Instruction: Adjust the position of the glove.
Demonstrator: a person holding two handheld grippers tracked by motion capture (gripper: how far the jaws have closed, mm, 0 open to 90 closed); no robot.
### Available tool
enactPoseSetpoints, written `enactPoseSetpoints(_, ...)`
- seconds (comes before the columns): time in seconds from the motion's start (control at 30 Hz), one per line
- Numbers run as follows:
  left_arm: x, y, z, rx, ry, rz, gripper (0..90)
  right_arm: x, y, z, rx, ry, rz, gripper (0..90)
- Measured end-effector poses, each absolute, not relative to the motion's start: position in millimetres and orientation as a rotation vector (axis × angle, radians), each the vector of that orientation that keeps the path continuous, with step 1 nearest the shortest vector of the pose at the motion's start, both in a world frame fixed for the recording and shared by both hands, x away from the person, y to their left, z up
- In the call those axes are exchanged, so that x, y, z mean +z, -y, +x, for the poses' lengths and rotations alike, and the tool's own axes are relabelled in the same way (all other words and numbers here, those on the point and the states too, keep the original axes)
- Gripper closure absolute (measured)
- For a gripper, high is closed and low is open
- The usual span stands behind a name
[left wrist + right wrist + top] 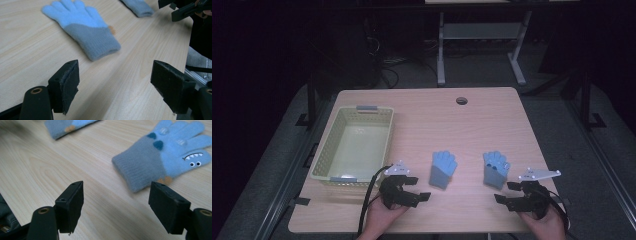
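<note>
Two small blue knit gloves lie flat on the wooden table. The left glove point(442, 169) point(83, 28) is plain, light blue fingers over a grey-blue cuff. The right glove point(495, 168) point(162, 160) carries a cartoon face with teeth and eyes on its thumb side. My left gripper point(421, 189) point(115, 82) rests near the front edge, just left of the left glove's cuff, jaws open and empty. My right gripper point(506, 192) point(116, 205) hovers low in front of the right glove's cuff, also open with nothing between the jaws.
A pale yellow plastic basket point(380, 142) stands empty at the table's left side. A round cable hole point(461, 101) sits near the far edge. Beyond the table is a dark floor with a metal frame point(482, 35).
</note>
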State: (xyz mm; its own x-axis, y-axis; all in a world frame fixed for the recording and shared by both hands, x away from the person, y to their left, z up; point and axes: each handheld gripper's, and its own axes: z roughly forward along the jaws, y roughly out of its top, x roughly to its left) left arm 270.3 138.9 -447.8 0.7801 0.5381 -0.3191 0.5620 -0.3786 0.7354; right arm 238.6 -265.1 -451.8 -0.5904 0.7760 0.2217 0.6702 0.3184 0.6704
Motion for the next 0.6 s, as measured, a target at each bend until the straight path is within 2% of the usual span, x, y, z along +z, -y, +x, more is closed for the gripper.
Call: enactPoseSetpoints(0.6,-444,-138,268,-0.045,-0.817,2.036,21.5,-447,258,250,1.142,-2.440,1.330,26.3)
